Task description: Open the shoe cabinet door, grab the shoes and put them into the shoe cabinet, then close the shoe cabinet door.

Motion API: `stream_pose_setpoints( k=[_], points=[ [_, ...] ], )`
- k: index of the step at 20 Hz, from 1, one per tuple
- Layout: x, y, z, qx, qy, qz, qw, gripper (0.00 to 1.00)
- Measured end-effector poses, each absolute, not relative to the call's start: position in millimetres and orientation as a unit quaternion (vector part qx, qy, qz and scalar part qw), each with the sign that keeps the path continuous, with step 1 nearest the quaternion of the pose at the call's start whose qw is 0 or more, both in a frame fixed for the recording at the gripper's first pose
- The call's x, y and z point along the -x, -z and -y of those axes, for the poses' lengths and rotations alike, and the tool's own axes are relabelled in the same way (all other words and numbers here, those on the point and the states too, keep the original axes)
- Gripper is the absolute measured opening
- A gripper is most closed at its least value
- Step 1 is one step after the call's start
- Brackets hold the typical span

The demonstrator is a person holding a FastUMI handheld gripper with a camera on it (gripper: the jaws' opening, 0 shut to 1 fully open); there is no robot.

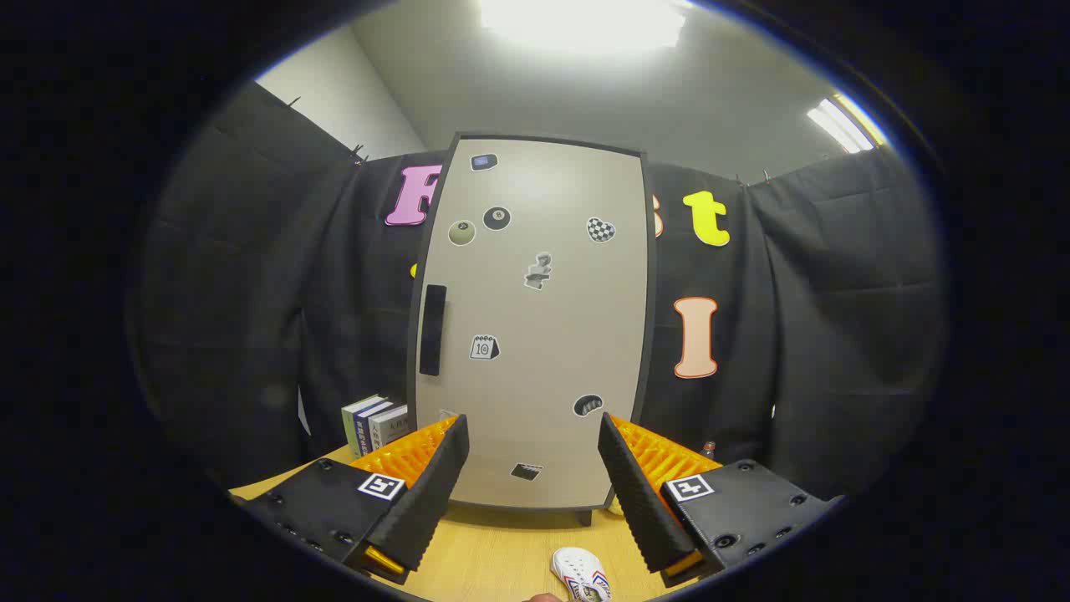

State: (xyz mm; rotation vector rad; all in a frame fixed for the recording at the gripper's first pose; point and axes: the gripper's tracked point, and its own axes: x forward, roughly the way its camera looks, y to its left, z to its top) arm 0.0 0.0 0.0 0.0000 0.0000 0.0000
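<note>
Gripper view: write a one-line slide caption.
Open gripper faces closed beige sticker-covered cabinet door; small white shoe lies on wooden table.

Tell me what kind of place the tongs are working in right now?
Most likely a staged recording booth, not a home: black cloth wall, a wooden table holding a small shoe cabinet with its door shut, books beside it, a white shoe. The tongs are open, holding nothing.
</note>
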Motion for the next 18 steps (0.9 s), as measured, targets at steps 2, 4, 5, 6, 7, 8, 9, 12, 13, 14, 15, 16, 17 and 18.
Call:
stream_pose_setpoints(
  k=[2, 4, 5, 6, 7, 8, 9, 12, 13, 14, 15, 16, 17, 18],
  points=[
    [4, 0, 0, -0.003, 0.0, 0.0, 1.0, 0.97],
    [7, -1, 4, 0.0, 0.005, 0.002, 1.0, 0.97],
    [8, -1, 4, 0.001, 0.005, 0.0, 1.0, 0.97],
    [9, -1, 3, 0.001, 0.005, -0.001, 1.0, 0.97],
    [10, -1, 3, 0.001, 0.005, -0.002, 1.0, 0.97],
    [12, -1, 3, 0.0, 0.004, -0.002, 1.0, 0.97],
    [13, -1, 2, 0.0, 0.003, -0.003, 1.0, 0.97],
    [13, -4, 0, 0.003, 0.0, 0.0, 1.0, 0.97],
    [13, -7, -1, 0.006, -0.002, 0.001, 1.0, 0.97],
    [12, -11, -2, 0.01, -0.003, 0.003, 1.0, 0.97],
    [8, -15, -3, 0.014, -0.004, 0.007, 1.0, 0.97],
    [2, -19, -1, 0.018, 0.0, 0.009, 1.0, 0.97],
    [-2, -23, 2, 0.019, 0.004, 0.01, 1.0, 0.97],
    [-5, -24, 2, 0.017, 0.006, 0.011, 1.0, 0.97]
  ],
)
